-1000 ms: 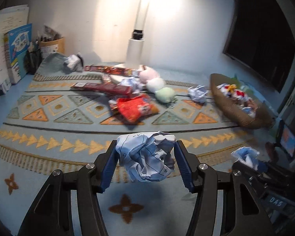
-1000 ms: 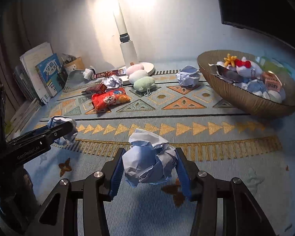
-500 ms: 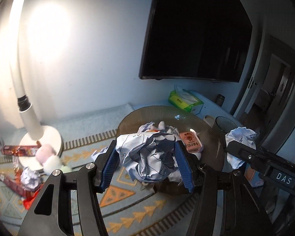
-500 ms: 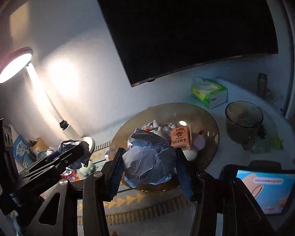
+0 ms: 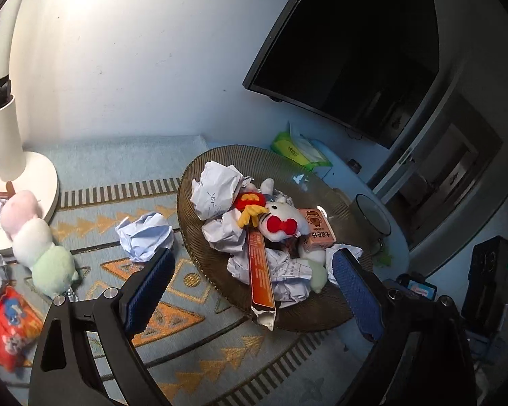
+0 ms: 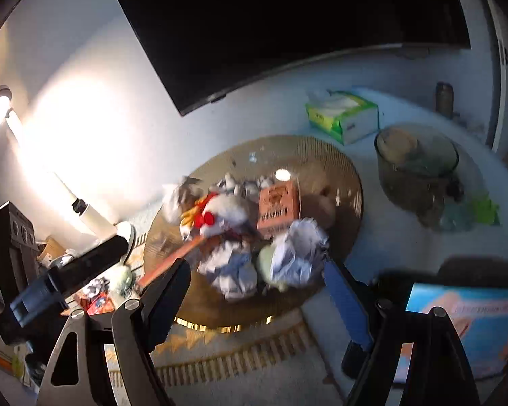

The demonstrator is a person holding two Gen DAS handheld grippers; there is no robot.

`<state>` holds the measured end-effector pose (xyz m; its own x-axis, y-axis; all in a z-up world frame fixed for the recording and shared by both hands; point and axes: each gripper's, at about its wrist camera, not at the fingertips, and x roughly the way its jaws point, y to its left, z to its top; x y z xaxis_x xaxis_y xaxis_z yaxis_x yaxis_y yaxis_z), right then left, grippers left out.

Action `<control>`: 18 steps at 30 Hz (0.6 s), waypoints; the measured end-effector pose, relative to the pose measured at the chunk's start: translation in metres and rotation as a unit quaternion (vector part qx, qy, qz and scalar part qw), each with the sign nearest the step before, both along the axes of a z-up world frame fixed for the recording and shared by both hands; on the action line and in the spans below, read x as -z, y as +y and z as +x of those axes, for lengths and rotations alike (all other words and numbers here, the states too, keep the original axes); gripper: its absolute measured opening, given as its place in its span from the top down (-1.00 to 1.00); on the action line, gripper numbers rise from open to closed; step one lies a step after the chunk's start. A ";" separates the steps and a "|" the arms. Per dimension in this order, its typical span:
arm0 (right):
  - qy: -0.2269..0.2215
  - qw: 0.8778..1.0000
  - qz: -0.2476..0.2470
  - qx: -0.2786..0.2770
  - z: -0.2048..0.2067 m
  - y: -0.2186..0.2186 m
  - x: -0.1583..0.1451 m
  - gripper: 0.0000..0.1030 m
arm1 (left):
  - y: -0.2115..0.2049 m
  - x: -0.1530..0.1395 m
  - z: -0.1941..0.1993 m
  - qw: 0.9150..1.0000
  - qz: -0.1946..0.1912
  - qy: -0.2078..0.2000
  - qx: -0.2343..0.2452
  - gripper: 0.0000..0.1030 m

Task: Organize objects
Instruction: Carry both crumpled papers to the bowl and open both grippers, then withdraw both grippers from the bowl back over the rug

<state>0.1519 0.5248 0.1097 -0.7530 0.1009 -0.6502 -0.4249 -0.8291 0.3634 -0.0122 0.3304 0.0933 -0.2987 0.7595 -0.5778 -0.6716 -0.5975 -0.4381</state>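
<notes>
A brown woven basket point(image 5: 199, 182) point(image 6: 342, 169) holds crumpled paper balls, a white plush with a red bow point(image 5: 281, 223), an orange carton point(image 5: 316, 233) and a long red box point(image 5: 260, 270). My left gripper point(image 5: 250, 284) is open and empty, above the basket's near side. My right gripper point(image 6: 257, 291) is open too, over the basket; a bluish paper ball point(image 6: 298, 253) lies just beyond its fingers among the pile. Another paper ball point(image 5: 145, 237) lies on the patterned mat left of the basket.
A white lamp base point(image 5: 20, 169) and a pink-white-green plush point(image 5: 37, 237) sit at the left. A red snack bag point(image 5: 6, 324) lies at the lower left. A green tissue box point(image 6: 342, 115), a glass bowl point(image 6: 416, 162) and a phone screen point(image 6: 464, 318) are at the right.
Both grippers have opened over the basket. The paper balls they held are out of the jaws and lie in the basket's pile.
</notes>
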 end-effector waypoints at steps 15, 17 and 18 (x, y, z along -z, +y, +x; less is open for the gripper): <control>-0.054 0.995 0.031 -0.074 0.037 -0.071 0.033 -0.57 | 0.080 0.019 0.033 0.978 -0.190 0.079 0.038 -0.79; -0.061 0.994 0.039 -0.080 0.040 -0.074 0.036 -0.57 | 0.086 0.021 0.039 0.978 -0.188 0.071 0.051 -0.79; -0.063 0.994 0.041 -0.077 0.042 -0.075 0.037 -0.57 | 0.087 0.021 0.041 0.980 -0.182 0.062 0.061 -0.79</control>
